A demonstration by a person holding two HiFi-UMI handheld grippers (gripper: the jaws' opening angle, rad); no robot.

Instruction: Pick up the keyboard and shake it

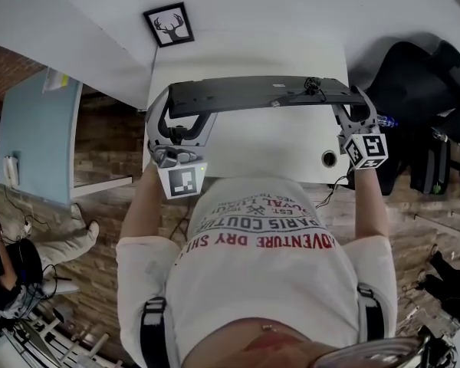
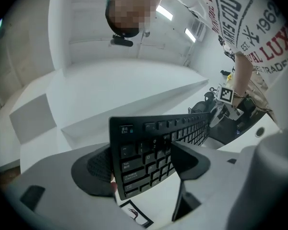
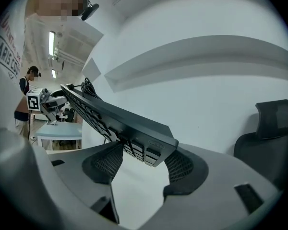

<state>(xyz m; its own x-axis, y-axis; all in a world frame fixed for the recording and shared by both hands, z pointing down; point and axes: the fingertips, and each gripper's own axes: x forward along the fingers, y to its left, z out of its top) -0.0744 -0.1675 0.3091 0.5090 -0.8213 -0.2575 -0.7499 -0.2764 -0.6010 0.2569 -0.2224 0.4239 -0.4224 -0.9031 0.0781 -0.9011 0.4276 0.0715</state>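
A black keyboard [image 1: 261, 92] hangs in the air above the white table [image 1: 276, 152], held at both ends and turned so its underside faces the head view. My left gripper [image 1: 171, 123] is shut on its left end, and in the left gripper view the Esc-side keys [image 2: 144, 157] sit clamped between the dark pads. My right gripper [image 1: 351, 112] is shut on the right end, where the keyboard's corner [image 3: 149, 143] rests between its pads. The bundled cable [image 1: 313, 84] lies against the keyboard's back.
A framed deer picture [image 1: 169, 24] lies at the table's far left. A cable hole [image 1: 329, 158] shows near the table's right front. A black office chair [image 1: 418, 67] stands to the right. A light blue desk [image 1: 34, 136] stands at left, with a person [image 1: 8, 271] beyond it.
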